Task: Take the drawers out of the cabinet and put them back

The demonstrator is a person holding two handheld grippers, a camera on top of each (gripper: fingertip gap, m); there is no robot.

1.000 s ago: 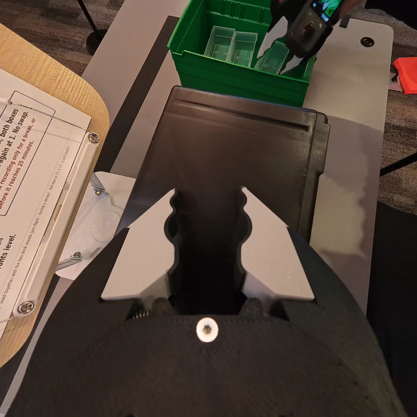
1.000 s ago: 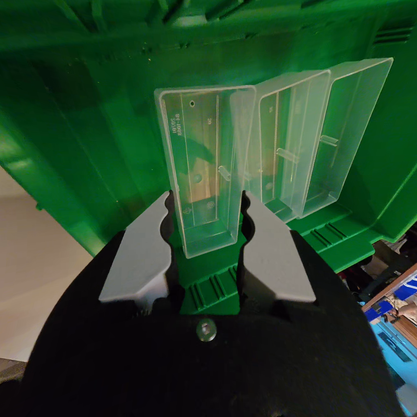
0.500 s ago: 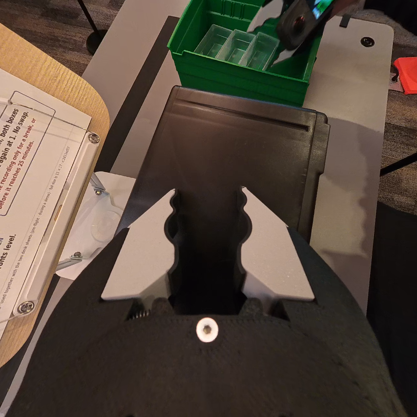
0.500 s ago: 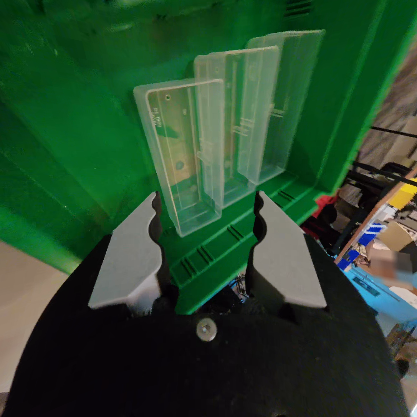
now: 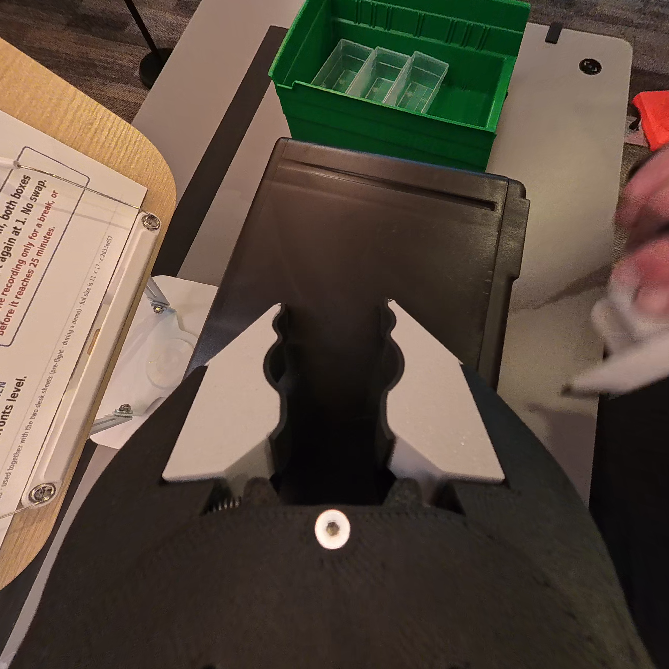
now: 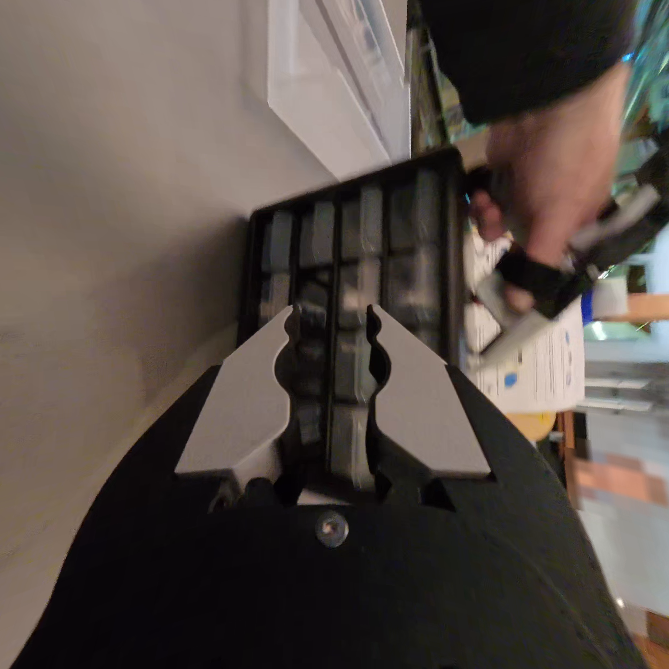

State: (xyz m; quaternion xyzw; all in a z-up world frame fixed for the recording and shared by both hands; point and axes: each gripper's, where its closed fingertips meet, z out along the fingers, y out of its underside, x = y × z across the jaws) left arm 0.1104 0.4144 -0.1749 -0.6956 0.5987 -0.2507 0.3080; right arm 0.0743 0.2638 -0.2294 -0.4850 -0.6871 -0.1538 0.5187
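The black cabinet [image 5: 380, 235] stands on the grey table, seen from above. My left gripper [image 5: 335, 307] is open and empty over its top. Behind it a green bin [image 5: 391, 119] holds three clear drawers [image 5: 380, 78] side by side. In the right wrist view my right gripper [image 6: 331, 311] is open and empty, close in front of the cabinet's face [image 6: 362, 235], where several grey drawers [image 6: 369, 210] sit in rows. This view is turned on its side and blurred. A hand [image 6: 543, 217] holds the left gripper at the cabinet's top edge.
A wooden side table with a printed sheet in a clear holder [image 5: 54, 289] is on the left. A blurred hand [image 5: 644, 231] shows at the right edge of the grey table [image 5: 564, 126]. A red object [image 5: 651, 116] lies far right.
My right gripper let go of a clear drawer in the green bin, left the bin and swung round to the cabinet's front. Its jaws are narrower now. My left gripper has not moved.
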